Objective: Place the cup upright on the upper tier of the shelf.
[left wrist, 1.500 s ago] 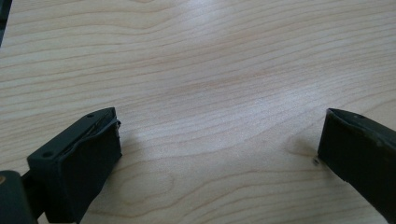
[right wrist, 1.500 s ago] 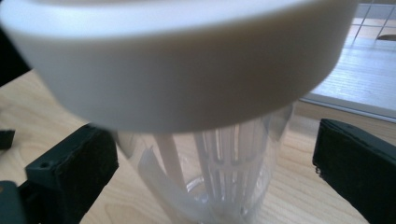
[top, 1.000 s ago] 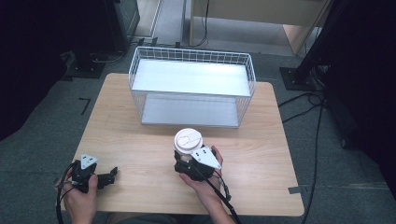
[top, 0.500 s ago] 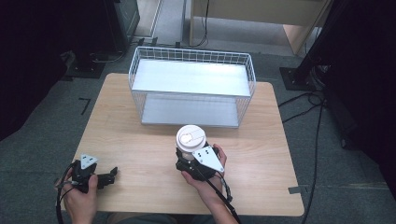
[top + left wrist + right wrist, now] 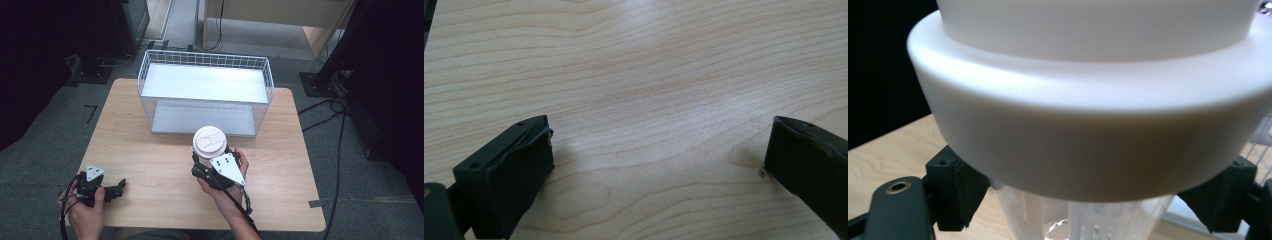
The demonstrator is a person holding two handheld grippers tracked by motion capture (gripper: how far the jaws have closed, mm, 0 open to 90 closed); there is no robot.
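A clear cup with a white lid [image 5: 210, 142] stands upright in front of the wire basket, held above the table's middle. My right gripper [image 5: 212, 159] is shut on the cup just under the lid; in the right gripper view the lid [image 5: 1088, 100] looms close, with a black jaw at each side of the clear cup body [image 5: 1078, 220]. My left gripper [image 5: 117, 189] lies low at the table's near left corner, open with nothing between its fingers [image 5: 509, 170], pointing right over bare wood.
A white wire basket [image 5: 150, 80] with a pale floor stands at the back of the wooden table [image 5: 140, 150]. Black cables and stand bases lie on the grey floor around the table. A cable trails from my right gripper toward the near edge.
The right gripper and the cup have drifted slightly right and toward the person. The left gripper has stayed put.
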